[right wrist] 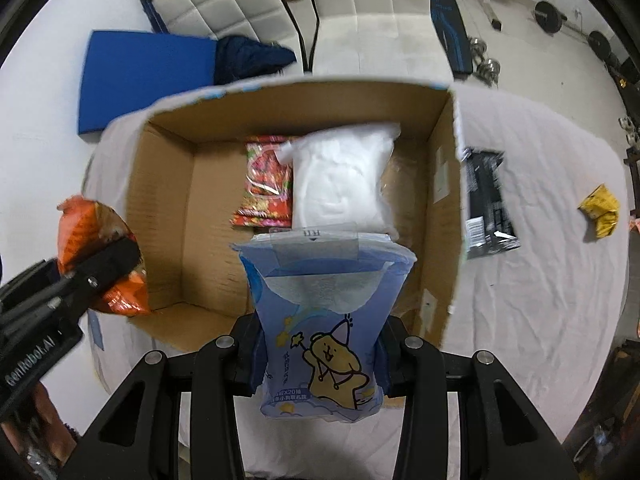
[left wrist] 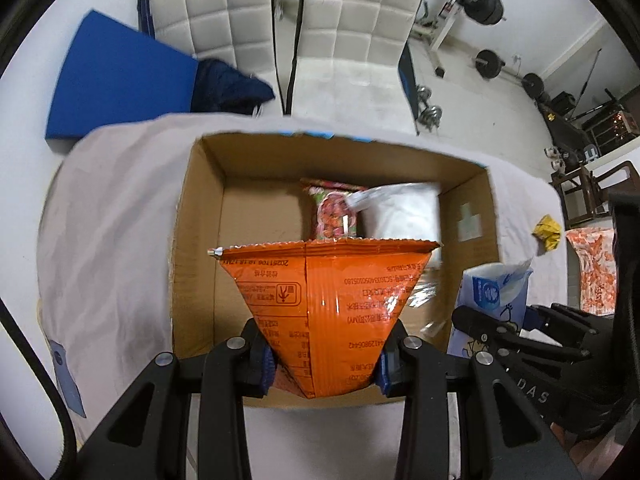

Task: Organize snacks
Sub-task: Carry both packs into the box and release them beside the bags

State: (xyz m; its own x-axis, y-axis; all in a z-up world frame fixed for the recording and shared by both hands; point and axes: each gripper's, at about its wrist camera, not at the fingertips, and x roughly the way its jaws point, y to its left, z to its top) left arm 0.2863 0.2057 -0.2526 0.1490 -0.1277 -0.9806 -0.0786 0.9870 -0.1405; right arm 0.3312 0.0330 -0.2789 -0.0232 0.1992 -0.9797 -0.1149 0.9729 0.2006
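Note:
My left gripper [left wrist: 326, 364] is shut on an orange snack bag [left wrist: 328, 300], held over the near edge of an open cardboard box [left wrist: 200, 216]. My right gripper [right wrist: 320, 364] is shut on a blue tissue pack [right wrist: 324, 328] with a yellow cartoon animal, held above the box [right wrist: 160, 184]. In the box lie a red patterned snack bag [right wrist: 266, 184] and a white pack [right wrist: 340, 176]. In the right wrist view the left gripper [right wrist: 108, 264] and its orange bag [right wrist: 80, 232] show at the left. The left wrist view shows the right gripper [left wrist: 520, 324] with the blue pack [left wrist: 492, 292] at the right.
The box stands on a table under a pale cloth [right wrist: 540, 272]. On the cloth right of the box lie a black packet [right wrist: 488, 204] and a crumpled yellow wrapper [right wrist: 602, 210]. An orange-white patterned packet [left wrist: 592, 268] lies further right. White chairs [left wrist: 360, 40] and a blue mat [left wrist: 120, 76] stand beyond.

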